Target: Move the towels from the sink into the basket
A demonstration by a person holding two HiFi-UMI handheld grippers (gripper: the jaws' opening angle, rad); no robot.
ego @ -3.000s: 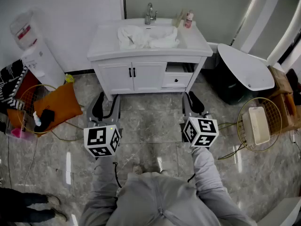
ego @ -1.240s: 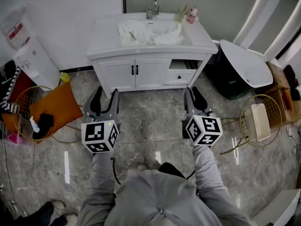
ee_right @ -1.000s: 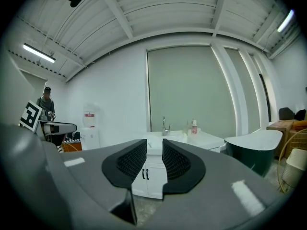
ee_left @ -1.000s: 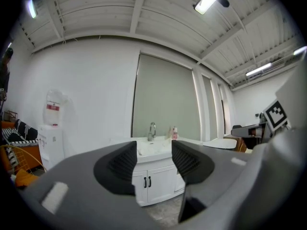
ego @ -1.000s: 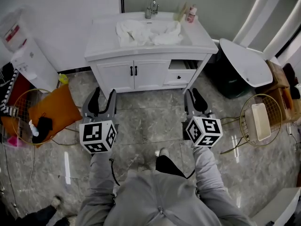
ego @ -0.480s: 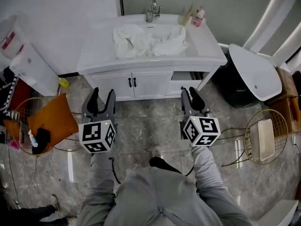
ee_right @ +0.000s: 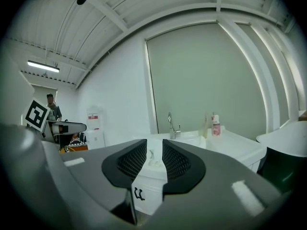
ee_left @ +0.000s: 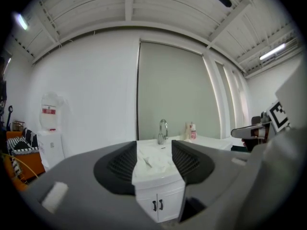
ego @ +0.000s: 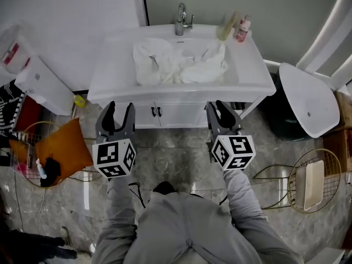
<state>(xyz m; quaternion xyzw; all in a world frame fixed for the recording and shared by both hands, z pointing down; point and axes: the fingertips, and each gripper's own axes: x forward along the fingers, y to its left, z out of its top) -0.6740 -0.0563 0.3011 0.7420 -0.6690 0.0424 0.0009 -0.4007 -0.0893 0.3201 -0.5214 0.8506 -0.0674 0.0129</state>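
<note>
So the towels (ego: 176, 65) are sitting in the sink (ego: 193, 47) of the white vanity table (ego: 253, 76), nowhere near either claw. It's a crumpled white heap, and its long axis runs side to side, in line with the front edge of the table. The left end is bunched over the left part of the basin. The right end rises to a peak that points toward the back right corner, where a couple of bottles (ego: 241, 29) stand. The faucet (ego: 180, 20) is just behind the middle of the pile.

Both claws are held level, in front of the cabinet doors (ego: 157, 113) and pointing at the vanity. The left claw (ego: 119, 109) has its jaws well apart, and through the gap you only see the towels and the cabinet farther off. The right claw (ego: 219, 108) has just a slim gap between its jaws, with nothing in it either.

There are two gold wire baskets on the floor. One basket (ego: 290, 175) is off to the right with a pale thing in it. The other basket (ego: 33, 126) is on the left, holding an orange cushion (ego: 63, 147). Both are well apart from the sink.
</note>
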